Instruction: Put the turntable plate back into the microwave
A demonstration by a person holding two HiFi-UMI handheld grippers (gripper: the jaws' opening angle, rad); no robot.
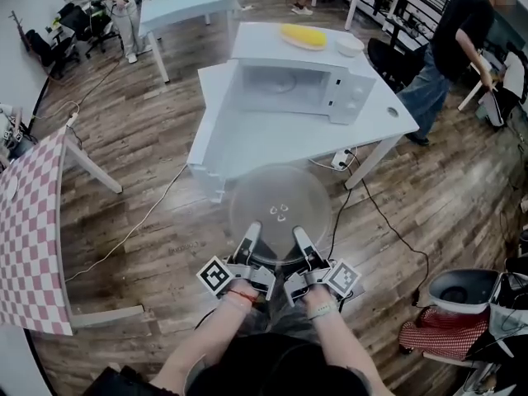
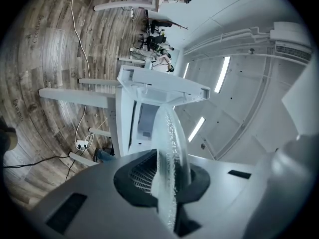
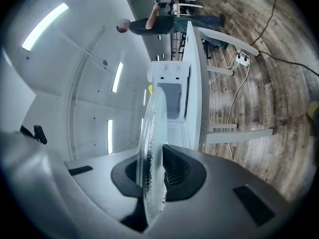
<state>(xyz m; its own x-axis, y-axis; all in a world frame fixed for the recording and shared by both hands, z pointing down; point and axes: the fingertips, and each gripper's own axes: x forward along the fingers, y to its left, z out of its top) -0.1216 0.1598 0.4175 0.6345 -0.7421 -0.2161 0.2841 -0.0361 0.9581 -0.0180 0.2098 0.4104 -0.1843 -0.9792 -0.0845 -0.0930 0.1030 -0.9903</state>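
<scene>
Both pairs of jaws are clenched on the near rim of the round clear glass turntable plate (image 1: 279, 205): the left gripper (image 1: 248, 243) and the right gripper (image 1: 302, 244) are held side by side, and in each gripper view the rim is seen edge-on, pressed between black ribbed pads. The plate is carried roughly flat in the air above the brown wooden plank floor (image 1: 157, 180), just before the near edge of the white worktop (image 1: 272, 139). Its rim is covered with fine pebbled dots, and small raised lugs are seen at its centre.

A white box-shaped microwave (image 1: 293, 85) is placed further back on the worktop, with its front turned toward the plate, so that the pale cavity can be looked into. A bare stretch of worktop lies between them. A long yellow object (image 1: 303, 36) and a small white bowl (image 1: 350, 45) are rested on the microwave's top. A white power strip (image 1: 341, 160) with a dark cable is seen on the floor under the worktop's right side. A table with a red and white checked cloth (image 1: 29, 229) stands well apart at the left, and a person in a dark shirt (image 1: 462, 31) is bent over at the far right.
</scene>
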